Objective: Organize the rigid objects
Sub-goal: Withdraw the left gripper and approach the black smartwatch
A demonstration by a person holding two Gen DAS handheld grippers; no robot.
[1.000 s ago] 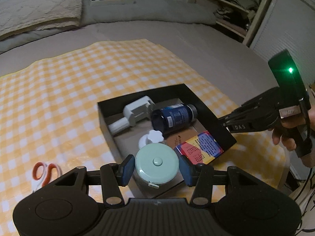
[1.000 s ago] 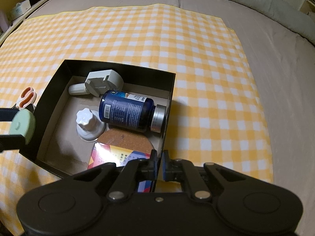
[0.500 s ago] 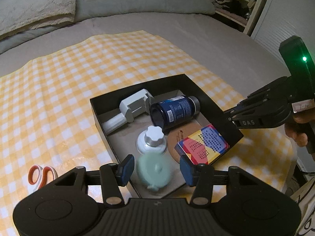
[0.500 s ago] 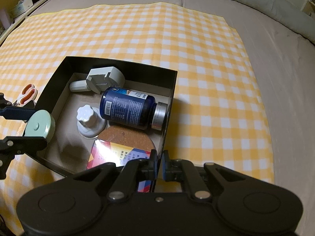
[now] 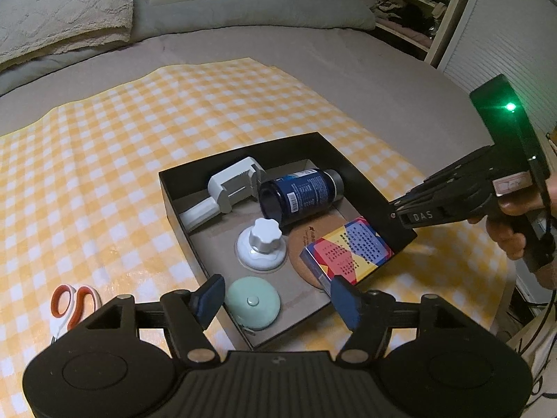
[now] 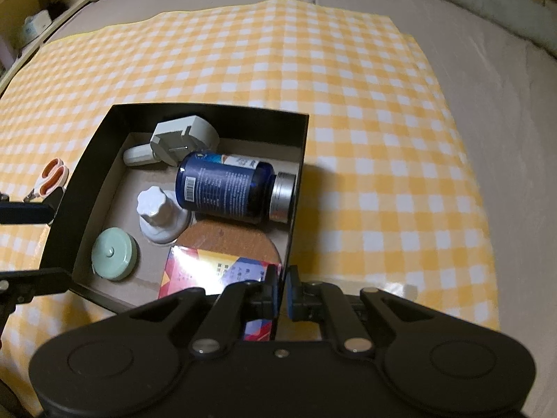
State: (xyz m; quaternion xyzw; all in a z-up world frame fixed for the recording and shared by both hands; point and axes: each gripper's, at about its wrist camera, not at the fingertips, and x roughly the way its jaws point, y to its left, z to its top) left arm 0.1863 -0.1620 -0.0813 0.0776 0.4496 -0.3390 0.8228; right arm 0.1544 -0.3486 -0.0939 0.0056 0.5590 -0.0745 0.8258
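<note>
Mint tape measure (image 5: 252,302) lies in black box (image 5: 243,155); left tool (image 5: 275,300) just opened, empty. Right tool (image 6: 282,291) clamps box wall.

Only readable text: "DAS" in white letters on the right gripper (image 5: 400,213), on its black body near the fingers. Blue bottle (image 5: 302,195) has a white barcode and lines of small print, too small to read. Colourful box (image 5: 348,250) has rows of fine print, illegible. Cork coaster (image 5: 306,240) has a faint mark, unreadable.
</note>
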